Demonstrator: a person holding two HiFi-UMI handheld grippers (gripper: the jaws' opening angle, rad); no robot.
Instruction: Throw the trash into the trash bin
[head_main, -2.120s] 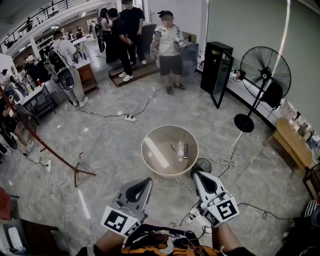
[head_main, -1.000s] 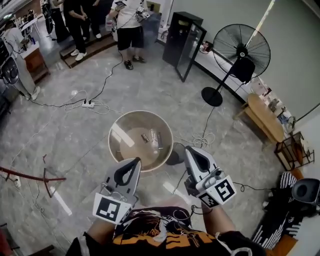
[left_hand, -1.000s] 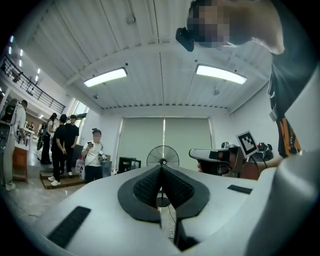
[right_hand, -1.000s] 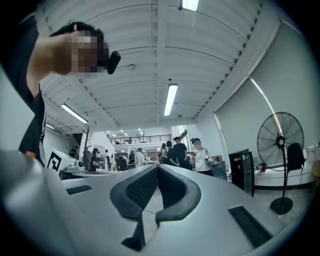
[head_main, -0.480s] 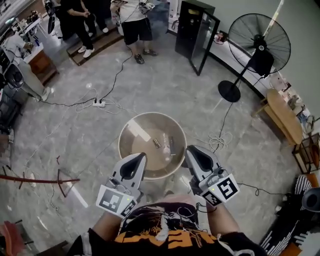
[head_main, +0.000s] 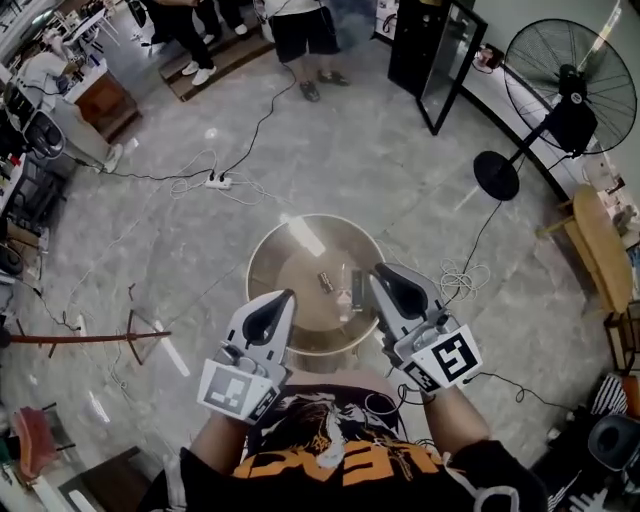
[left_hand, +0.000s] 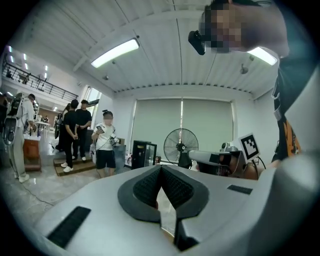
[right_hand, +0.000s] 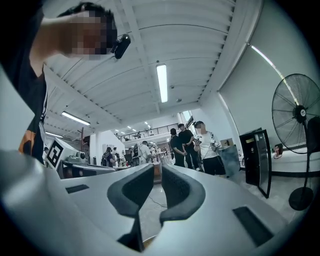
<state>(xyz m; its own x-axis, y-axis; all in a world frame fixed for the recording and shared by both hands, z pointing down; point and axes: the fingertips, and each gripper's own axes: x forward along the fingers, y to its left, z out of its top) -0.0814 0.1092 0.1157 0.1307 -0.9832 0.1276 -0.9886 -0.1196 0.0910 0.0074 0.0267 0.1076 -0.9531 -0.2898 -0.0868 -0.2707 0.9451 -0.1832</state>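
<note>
A round tan trash bin (head_main: 252, 272) stands on the grey floor just ahead of me. Inside it lie a small dark piece (head_main: 325, 281) and a longer dark piece (head_main: 357, 287). My left gripper (head_main: 287, 295) (left_hand: 161, 169) hangs over the bin's near left rim. Its pads meet at the tip with nothing between them. Over the near right rim is my right gripper (head_main: 379, 270) (right_hand: 157, 171), its pads a narrow slit apart and empty. Each gripper view looks level across the room, so the bin is hidden there.
A standing fan (head_main: 570, 100) and a black cabinet (head_main: 440, 50) are at the far right. A power strip (head_main: 218, 182) with cables lies beyond the bin, and a cable coil (head_main: 460, 280) right of it. A red stand (head_main: 90, 338) lies left. People (head_main: 300, 30) stand at the back.
The bin has come nearer. Both grippers moved forward from short of it to over its near rim.
</note>
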